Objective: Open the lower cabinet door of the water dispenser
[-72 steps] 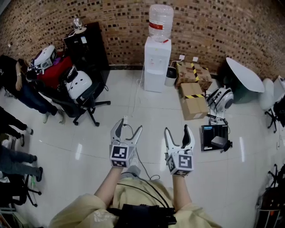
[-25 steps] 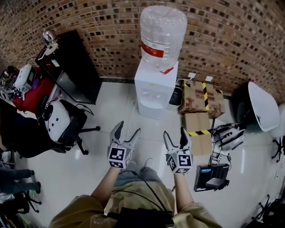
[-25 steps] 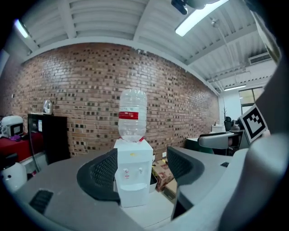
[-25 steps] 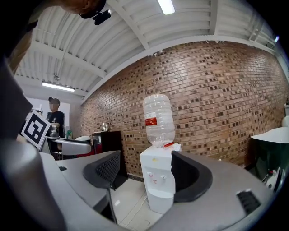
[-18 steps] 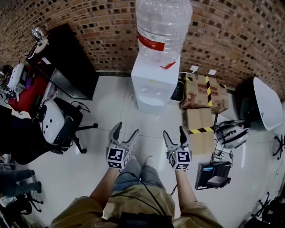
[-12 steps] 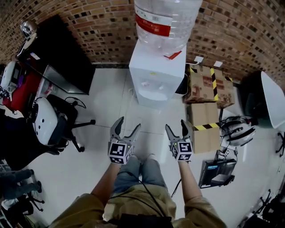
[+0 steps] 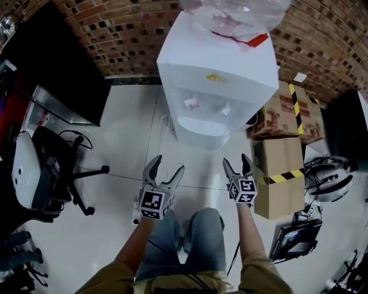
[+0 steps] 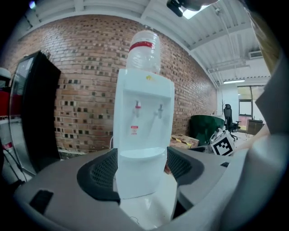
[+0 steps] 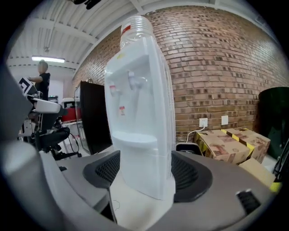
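**Both grippers open, short of the dispenser's lower door**

Nearest, above the person's knees, the left gripper (image 7: 167,165) and the right gripper (image 7: 237,161) are held side by side over the glossy floor (image 7: 123,132). Each has its jaws spread wide with nothing between the pads. Each gripper view only frames the cabinet through the gap, with bare floor in between.

Just ahead stands the white water dispenser (image 7: 215,69). Its lower cabinet door (image 8: 137,173) sits below the drip ledge, faces the grippers and looks shut. No handle or pull can be made out on it.

The door is likely a thin, stiff plastic panel, light on its hinge but smooth. A pinch on a free side edge or a recess looks the best hold. The bottle (image 7: 236,8) on top makes the unit top-heavy, so a hard tug could shift it.

Cardboard boxes (image 7: 282,172) lie to the right, and the brick wall (image 7: 109,34) rises behind.
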`<state>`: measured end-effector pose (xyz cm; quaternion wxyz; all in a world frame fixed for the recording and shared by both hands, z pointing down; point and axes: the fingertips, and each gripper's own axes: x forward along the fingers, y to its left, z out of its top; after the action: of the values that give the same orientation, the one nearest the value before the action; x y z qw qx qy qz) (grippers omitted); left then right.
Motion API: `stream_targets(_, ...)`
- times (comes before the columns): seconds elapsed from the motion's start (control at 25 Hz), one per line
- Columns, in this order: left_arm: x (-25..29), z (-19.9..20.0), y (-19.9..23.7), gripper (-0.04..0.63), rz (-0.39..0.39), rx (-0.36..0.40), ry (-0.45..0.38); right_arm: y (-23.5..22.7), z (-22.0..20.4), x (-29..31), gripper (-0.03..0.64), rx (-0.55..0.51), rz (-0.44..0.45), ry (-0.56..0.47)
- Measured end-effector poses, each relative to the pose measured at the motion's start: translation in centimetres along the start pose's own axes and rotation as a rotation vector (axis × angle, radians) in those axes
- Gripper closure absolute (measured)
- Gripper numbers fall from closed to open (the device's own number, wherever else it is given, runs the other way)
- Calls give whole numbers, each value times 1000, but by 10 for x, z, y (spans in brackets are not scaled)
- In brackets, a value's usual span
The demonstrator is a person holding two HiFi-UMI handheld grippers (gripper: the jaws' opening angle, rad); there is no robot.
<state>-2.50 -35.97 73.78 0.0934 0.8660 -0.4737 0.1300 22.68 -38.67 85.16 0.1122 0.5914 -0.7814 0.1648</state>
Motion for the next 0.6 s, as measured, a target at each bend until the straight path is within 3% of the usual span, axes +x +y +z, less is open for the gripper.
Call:
stream_targets(0.12,26,-45,11,264,-6,12,-27,-24,-39,45,250,-37,23,-27)
stream_targets(0.32,43,-88,19,264,-21,30,-68,-46,-67,107,250,-165,155,-26)
stream_targets(0.44,44,-102,26,264,-12,21,-85,-50,-68,134,250,-202,224,-41)
stream_targets(0.6,46,-120,33,264,9,-17,-85,-54,-47,156,289,-141,252,-106)
